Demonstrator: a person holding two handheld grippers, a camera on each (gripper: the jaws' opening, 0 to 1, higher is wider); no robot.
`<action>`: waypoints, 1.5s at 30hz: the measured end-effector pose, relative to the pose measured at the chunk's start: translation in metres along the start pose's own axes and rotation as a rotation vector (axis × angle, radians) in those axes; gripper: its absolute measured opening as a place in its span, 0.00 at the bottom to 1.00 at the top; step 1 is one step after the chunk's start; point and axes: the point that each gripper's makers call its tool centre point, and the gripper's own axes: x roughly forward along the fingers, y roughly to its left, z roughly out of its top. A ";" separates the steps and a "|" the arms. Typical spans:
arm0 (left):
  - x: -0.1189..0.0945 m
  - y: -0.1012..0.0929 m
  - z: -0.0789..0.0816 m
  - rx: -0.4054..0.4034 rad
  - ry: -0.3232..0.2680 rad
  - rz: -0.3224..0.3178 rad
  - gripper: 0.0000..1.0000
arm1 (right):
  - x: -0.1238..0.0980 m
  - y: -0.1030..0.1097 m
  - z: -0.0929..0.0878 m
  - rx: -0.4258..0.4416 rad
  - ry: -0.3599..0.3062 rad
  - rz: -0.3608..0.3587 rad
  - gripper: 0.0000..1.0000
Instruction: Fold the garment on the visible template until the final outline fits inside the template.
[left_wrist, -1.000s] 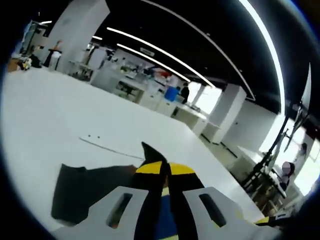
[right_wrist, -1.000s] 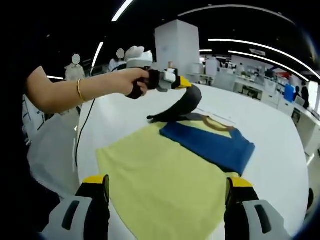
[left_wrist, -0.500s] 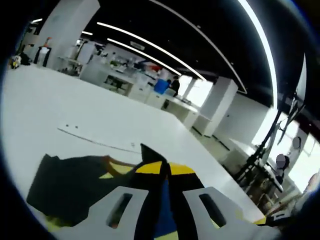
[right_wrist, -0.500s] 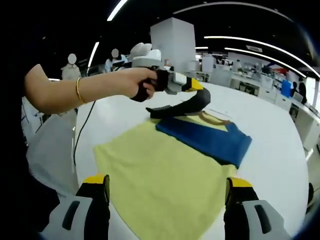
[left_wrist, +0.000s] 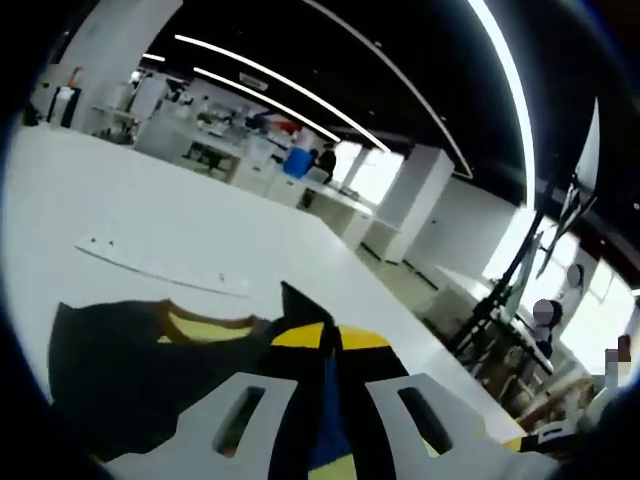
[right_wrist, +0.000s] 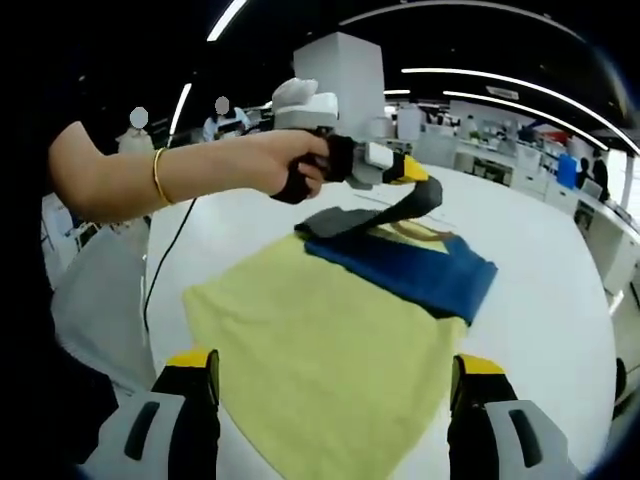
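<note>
While left tool (right_wrist: 425, 186) pinches it, dark sleeve (right_wrist: 385, 212) arches.

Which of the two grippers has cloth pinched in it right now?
The left gripper, held above the table, is shut on the dark sleeve of the garment. The right gripper is open.

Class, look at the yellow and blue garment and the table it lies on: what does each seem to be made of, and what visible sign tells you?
The garment looks like soft knit cloth with a matte finish: it lies limp, and the dark sleeve droops from the left gripper. The table seems a hard, smooth white sheet, perhaps laminate, though the exact material is unclear.
</note>
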 end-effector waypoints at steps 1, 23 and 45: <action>0.002 -0.004 -0.003 0.005 0.009 -0.014 0.00 | 0.000 0.000 -0.001 0.003 0.001 0.001 0.95; 0.029 -0.036 -0.068 0.070 0.174 -0.084 0.00 | -0.004 -0.004 -0.011 0.016 0.015 -0.016 0.94; 0.022 -0.061 -0.114 0.246 0.302 -0.257 0.36 | -0.011 -0.004 -0.016 0.040 0.010 -0.014 0.96</action>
